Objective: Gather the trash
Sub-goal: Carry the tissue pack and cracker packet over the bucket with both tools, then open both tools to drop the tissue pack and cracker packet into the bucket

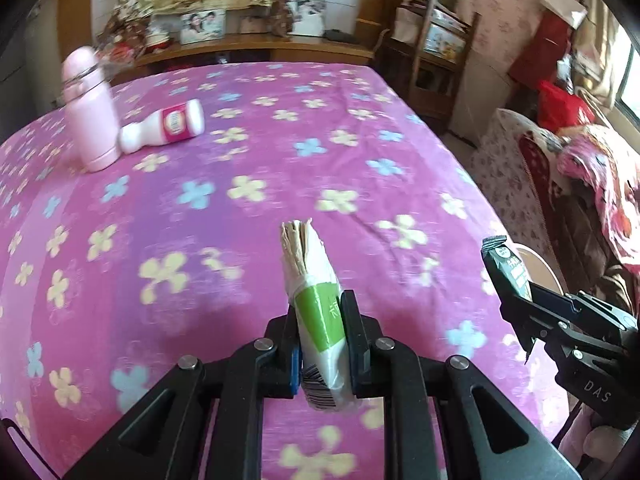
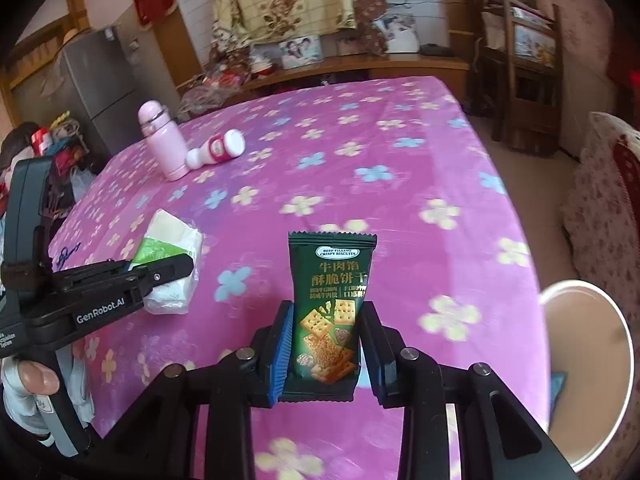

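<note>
Above the pink flowered bedspread [image 1: 248, 128], left gripper [image 1: 320, 344] clamped on a tissue pack [image 1: 316, 312], right gripper [image 2: 326, 344] clamped on a green biscuit packet [image 2: 330, 304], both lifted clear. White-rimmed bin [image 2: 624, 336] just right of bed edge. Far left: 1 upright pink flask [image 2: 164, 148], 1 small white bottle [image 2: 218, 150] lying touching it.

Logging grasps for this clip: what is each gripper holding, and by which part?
The left gripper clamps the tissue pack across its lower half. The right gripper clamps the green biscuit packet by the side edges of its lower half.
</note>
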`<state>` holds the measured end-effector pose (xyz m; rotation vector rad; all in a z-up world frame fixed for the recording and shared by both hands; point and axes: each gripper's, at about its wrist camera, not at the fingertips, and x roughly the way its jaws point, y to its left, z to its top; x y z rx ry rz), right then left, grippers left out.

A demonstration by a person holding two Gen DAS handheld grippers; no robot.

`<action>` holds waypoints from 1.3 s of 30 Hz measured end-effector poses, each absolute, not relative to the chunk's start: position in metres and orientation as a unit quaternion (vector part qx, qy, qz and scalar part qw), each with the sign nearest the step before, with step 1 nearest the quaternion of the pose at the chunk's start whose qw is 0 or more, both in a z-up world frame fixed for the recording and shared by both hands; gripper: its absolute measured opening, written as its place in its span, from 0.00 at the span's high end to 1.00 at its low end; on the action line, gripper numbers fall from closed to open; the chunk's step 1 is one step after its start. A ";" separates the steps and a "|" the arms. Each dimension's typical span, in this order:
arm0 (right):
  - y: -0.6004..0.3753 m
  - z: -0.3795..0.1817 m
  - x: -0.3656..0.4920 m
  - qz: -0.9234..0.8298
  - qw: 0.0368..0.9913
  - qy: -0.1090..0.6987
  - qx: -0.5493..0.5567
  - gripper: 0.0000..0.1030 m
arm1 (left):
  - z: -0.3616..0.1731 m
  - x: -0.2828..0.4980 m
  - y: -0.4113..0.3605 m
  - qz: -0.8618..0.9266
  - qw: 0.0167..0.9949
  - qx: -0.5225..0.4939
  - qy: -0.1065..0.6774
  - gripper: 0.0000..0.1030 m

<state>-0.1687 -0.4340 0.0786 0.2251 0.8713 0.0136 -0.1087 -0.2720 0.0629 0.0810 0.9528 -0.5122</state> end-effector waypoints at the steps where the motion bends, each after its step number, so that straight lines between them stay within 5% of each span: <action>1: -0.442 0.080 -0.175 0.000 0.901 0.419 0.113 0.66 | 0.064 -0.112 -0.280 -0.249 0.856 0.043 0.452 0.82; 37: -0.658 0.029 -0.308 -0.219 0.846 0.420 0.245 0.64 | 0.047 -0.198 -0.521 -0.453 0.753 0.114 0.464 0.82; 39: -0.662 0.027 -0.309 -0.227 0.844 0.416 0.251 0.64 | 0.045 -0.198 -0.524 -0.455 0.752 0.114 0.463 0.74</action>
